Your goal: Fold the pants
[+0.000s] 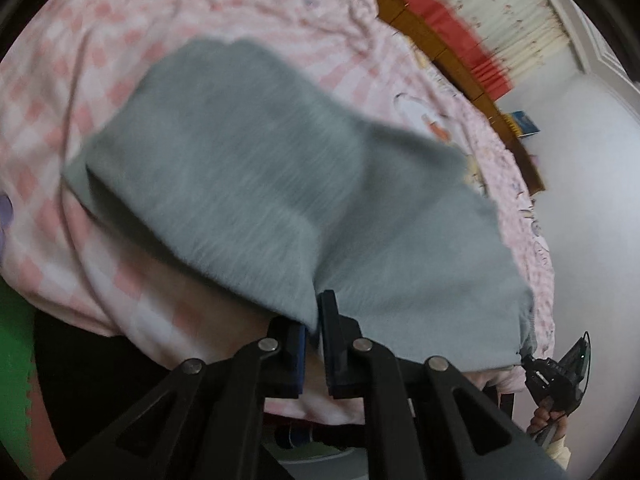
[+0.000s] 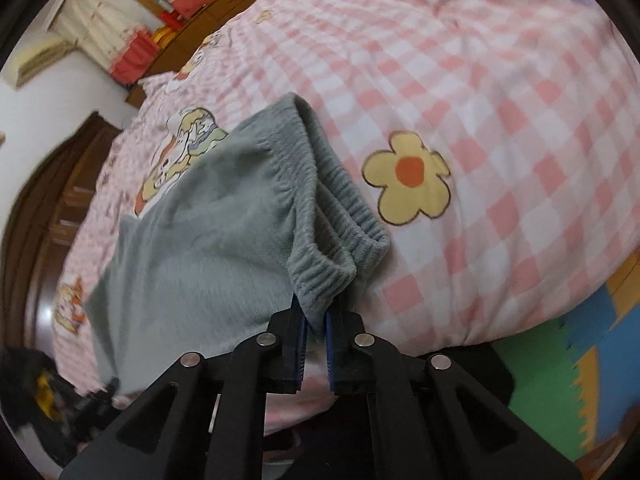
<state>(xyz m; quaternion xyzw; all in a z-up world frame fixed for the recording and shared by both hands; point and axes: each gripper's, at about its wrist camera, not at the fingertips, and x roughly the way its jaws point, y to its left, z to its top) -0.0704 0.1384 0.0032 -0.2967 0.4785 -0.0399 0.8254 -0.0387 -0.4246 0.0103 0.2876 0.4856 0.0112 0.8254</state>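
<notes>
Grey fleece pants point(image 1: 280, 184) lie on a bed with a pink checked sheet point(image 1: 60, 100). My left gripper point(image 1: 316, 316) is shut on the near edge of the pants fabric, at the bed's near side. In the right wrist view the pants point(image 2: 192, 248) show their ribbed elastic waistband point(image 2: 344, 216). My right gripper point(image 2: 316, 312) is shut on the near corner of that waistband. The right gripper also shows in the left wrist view point(image 1: 556, 376), at the far end of the same pants edge. The left view is blurred by motion.
The sheet has a yellow flower print point(image 2: 408, 178) and cartoon prints point(image 2: 180, 152). A wooden bed frame point(image 1: 460, 56) with red items runs along the far side. Coloured foam floor mats point(image 2: 580, 360) lie beside the bed. A dark wooden door point(image 2: 48, 208) stands at left.
</notes>
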